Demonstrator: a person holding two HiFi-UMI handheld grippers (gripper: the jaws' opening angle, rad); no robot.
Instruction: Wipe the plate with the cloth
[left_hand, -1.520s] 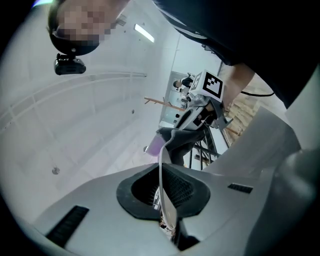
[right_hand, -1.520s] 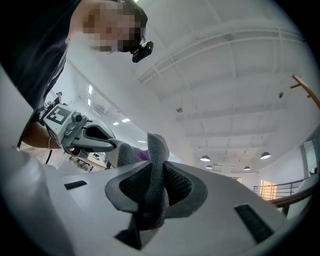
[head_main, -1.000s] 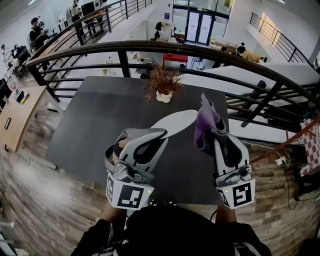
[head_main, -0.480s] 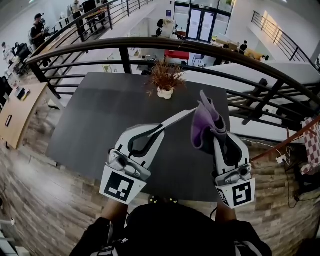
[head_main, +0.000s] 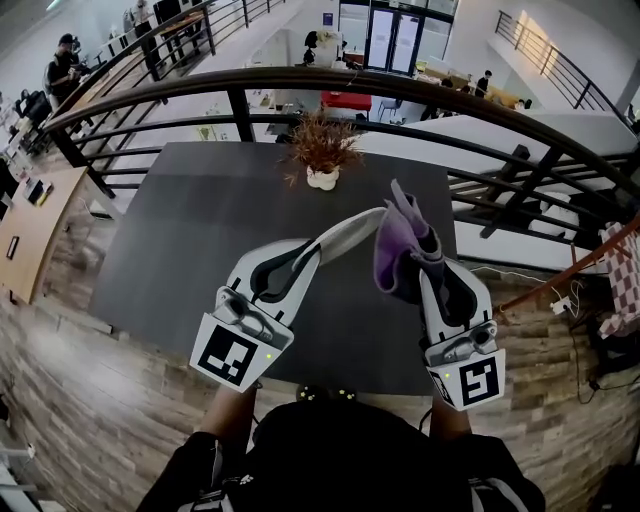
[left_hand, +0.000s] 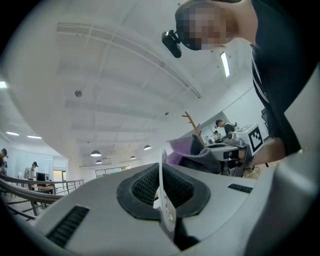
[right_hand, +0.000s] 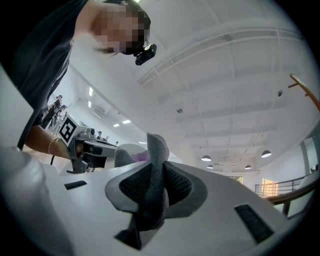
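The left claw (head_main: 316, 247) is clamped on the rim of a white round plate (head_main: 352, 229), holding it on edge in the air above the dark rectangular surface (head_main: 190, 230). The right claw (head_main: 412, 258) is closed on a bunched purple and grey cloth (head_main: 394, 242), which stands up out of its jaws. The plate's far rim reaches the cloth between the two claws. A small potted plant (head_main: 322, 152) with dry reddish stalks stands at the surface's far edge, well apart from both claws.
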